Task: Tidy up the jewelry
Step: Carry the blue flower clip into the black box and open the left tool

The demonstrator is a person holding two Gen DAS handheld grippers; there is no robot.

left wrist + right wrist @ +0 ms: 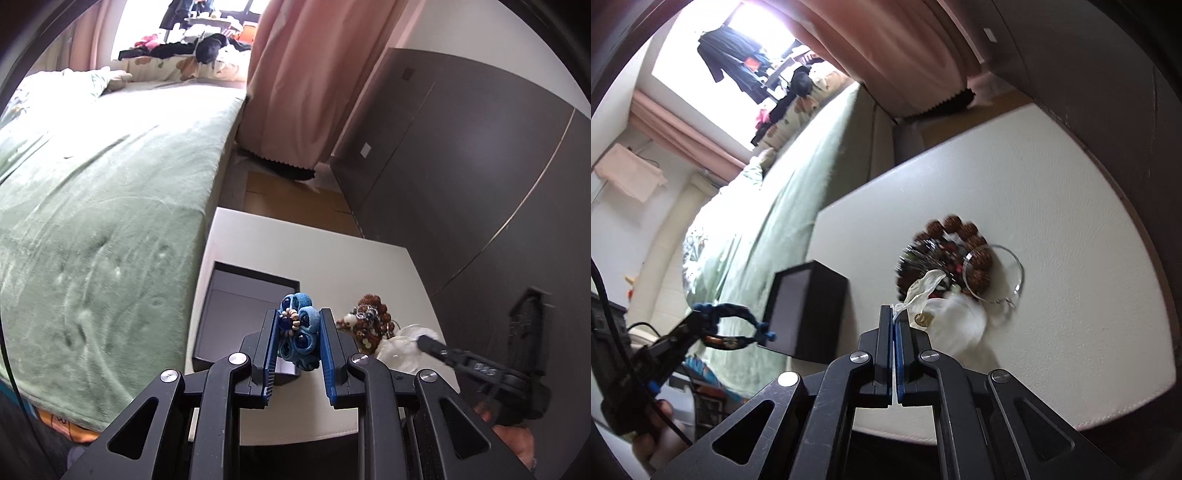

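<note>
Gripping a blue knitted bracelet with dark blue beads (297,332), the left gripper (298,325) holds it above the open black rectangular box (236,295) on the white leather-look table (1052,184). The right gripper (894,314) is pinched tight on the drawstring of a sheer white fabric pouch (953,317); beside the pouch lies a brown wooden-bead bracelet (964,236) and a thin silver wire bangle (1015,266).

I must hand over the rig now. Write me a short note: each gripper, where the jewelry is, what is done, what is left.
Left gripper: shut on the blue bracelet, held above the table near the black box.
Right gripper: shut on the string of the white pouch.
Still in a pile on the table: brown bead bracelet, silver bangle.
Done: nothing visible in the box.
Left: box the blue bracelet, then sort the pile.
</note>
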